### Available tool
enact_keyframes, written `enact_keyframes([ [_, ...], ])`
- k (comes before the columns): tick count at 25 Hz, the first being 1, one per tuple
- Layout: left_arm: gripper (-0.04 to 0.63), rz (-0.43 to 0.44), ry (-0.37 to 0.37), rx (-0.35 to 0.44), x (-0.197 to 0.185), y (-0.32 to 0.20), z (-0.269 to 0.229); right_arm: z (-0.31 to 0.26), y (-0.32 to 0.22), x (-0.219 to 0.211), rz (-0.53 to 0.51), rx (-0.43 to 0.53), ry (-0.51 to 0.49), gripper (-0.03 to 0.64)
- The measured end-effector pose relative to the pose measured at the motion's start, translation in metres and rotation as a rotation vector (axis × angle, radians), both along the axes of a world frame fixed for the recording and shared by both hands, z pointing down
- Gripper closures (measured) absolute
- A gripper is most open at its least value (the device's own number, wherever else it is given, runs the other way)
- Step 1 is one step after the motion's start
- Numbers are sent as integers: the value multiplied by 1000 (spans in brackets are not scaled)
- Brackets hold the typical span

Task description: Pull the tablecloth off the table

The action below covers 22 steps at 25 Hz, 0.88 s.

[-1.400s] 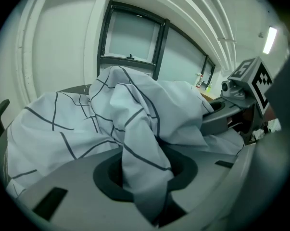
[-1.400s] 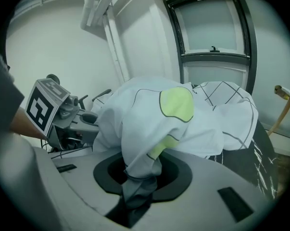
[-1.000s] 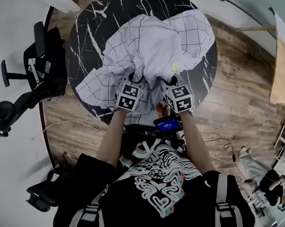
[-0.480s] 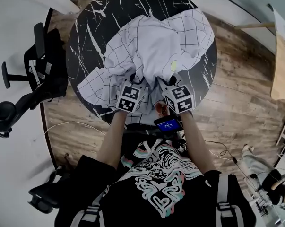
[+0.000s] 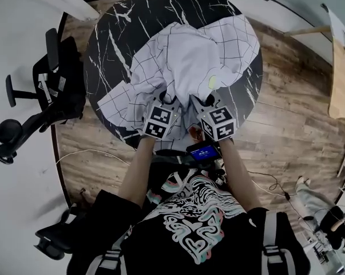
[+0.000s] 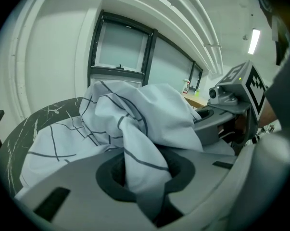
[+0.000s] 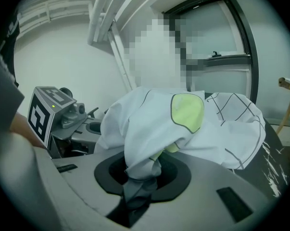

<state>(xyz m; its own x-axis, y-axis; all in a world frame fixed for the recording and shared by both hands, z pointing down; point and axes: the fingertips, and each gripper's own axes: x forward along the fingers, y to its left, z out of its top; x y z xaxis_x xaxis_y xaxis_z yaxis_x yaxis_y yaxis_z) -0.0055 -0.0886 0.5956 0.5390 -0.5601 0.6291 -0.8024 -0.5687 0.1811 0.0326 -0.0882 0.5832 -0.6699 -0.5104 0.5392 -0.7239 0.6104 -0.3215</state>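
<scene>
While it lies bunched up on the round black desk (image 5: 121, 27), the white tablecloth (image 5: 189, 62) with dark lines reaches from just ahead of the jaws right into them. The left gripper (image 5: 165, 105) has just been closing its jaws and pinches one fold tight. Just beside it, the right gripper (image 5: 205, 103) pinches another fold in its jaws.

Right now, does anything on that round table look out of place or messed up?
Yes. The tablecloth is not lying flat: it is bunched into a crumpled heap toward the near side, leaving the black marble table bare on the left and far side. A yellow-green patch shows on the cloth.
</scene>
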Motion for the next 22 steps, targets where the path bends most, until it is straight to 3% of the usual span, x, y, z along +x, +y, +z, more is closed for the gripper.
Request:
enact_keyframes([
  [9, 517, 15, -3, 46, 2, 12, -18, -17, 14, 0, 21, 56, -2, 535],
  [22, 522, 33, 34, 139, 1, 29, -56, -56, 34, -6, 45, 226, 67, 538],
])
